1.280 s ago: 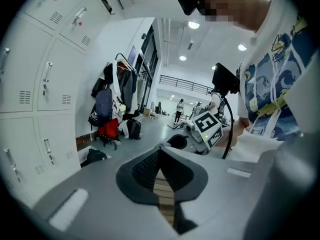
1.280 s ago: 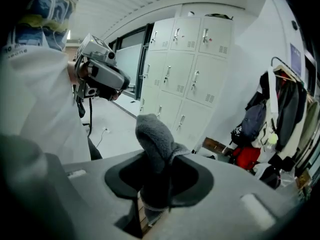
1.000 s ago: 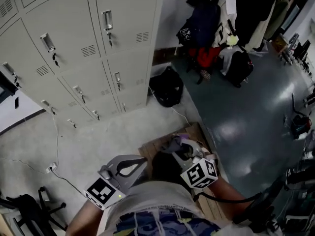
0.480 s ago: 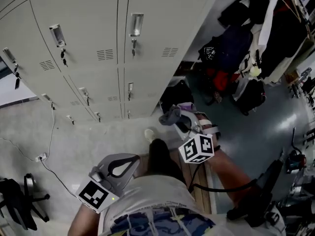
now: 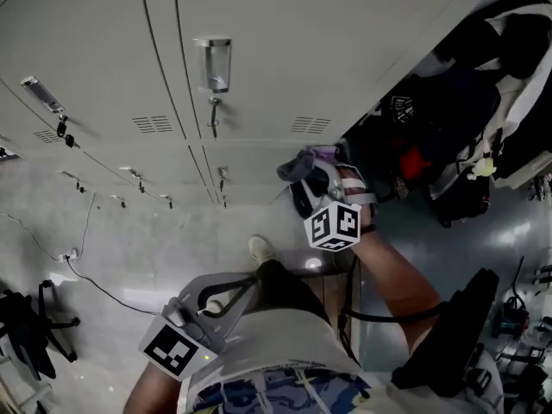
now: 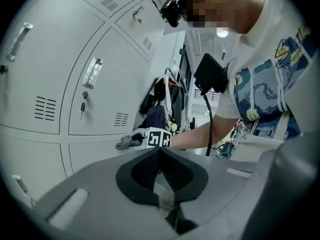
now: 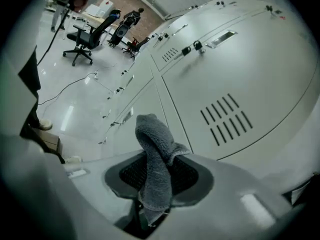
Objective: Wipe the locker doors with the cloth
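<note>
One grey terry cloth (image 7: 155, 139), judged soft, light and best pinched at a fold, is clamped in the right hand-held gripper (image 7: 159, 173) near pale metal locker doors (image 7: 240, 69), the left hand-held gripper (image 6: 160, 171) being closed empty.

Centre of the right gripper view, we have the cloth (image 7: 155, 154): grey terry, nubbly and matt. It's pinched by the right gripper (image 7: 156, 180), whose dark pads look like ribbed rubber. The shell around them is smooth, matt grey plastic. The left gripper (image 6: 160, 173) has the same plastic, and its textured pads are pressed together. Across the top of the head view we see the locker doors (image 5: 285, 50), pale painted sheet metal with a smooth satin finish. Their handles (image 5: 213, 63) are bright polished metal. Lower left, the floor (image 5: 129, 248) is pale and faintly shiny, perhaps sealed concrete. At far right it turns darker and glossy.
</note>
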Demonstrator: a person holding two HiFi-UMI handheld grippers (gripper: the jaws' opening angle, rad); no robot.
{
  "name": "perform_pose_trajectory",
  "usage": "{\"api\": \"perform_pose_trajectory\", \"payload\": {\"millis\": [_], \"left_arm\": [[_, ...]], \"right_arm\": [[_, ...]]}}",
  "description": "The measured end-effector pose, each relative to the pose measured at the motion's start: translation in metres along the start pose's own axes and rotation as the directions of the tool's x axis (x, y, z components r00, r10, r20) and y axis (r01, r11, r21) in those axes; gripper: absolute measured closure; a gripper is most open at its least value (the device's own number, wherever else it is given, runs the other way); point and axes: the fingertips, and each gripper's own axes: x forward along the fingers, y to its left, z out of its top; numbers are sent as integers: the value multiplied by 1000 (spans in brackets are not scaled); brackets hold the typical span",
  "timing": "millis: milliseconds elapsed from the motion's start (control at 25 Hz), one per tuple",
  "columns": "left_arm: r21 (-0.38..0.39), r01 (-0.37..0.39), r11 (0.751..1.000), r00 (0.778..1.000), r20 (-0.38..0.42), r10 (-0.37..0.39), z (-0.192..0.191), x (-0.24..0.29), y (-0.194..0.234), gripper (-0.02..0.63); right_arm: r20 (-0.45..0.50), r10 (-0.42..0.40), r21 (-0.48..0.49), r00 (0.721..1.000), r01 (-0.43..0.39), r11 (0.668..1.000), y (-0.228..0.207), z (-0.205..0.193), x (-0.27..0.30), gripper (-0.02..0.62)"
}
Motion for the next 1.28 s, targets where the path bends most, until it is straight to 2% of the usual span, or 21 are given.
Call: {"api": "perform_pose_trajectory", "payload": {"millis": [280,640,1040,1280], "left_arm": [[-53,-34,998,998,-59,31,-13,14,21,604],[-83,-33,996,993,-119,23,-33,27,33,604],[-115,-31,993,986,-168,11,-52,44,45,604],[-142,-44,989,980,-198,15,-63,43,46,604]], "right_arm": [[12,24,8,1000,-24,1000,19,-23,41,480],[-22,123,44,992,-122,992,97,-57,99,482],[-98,263,52,960,-259,965,190,-110,168,482],[-145,313,115,939,-298,948,234,-129,198,482]]}}
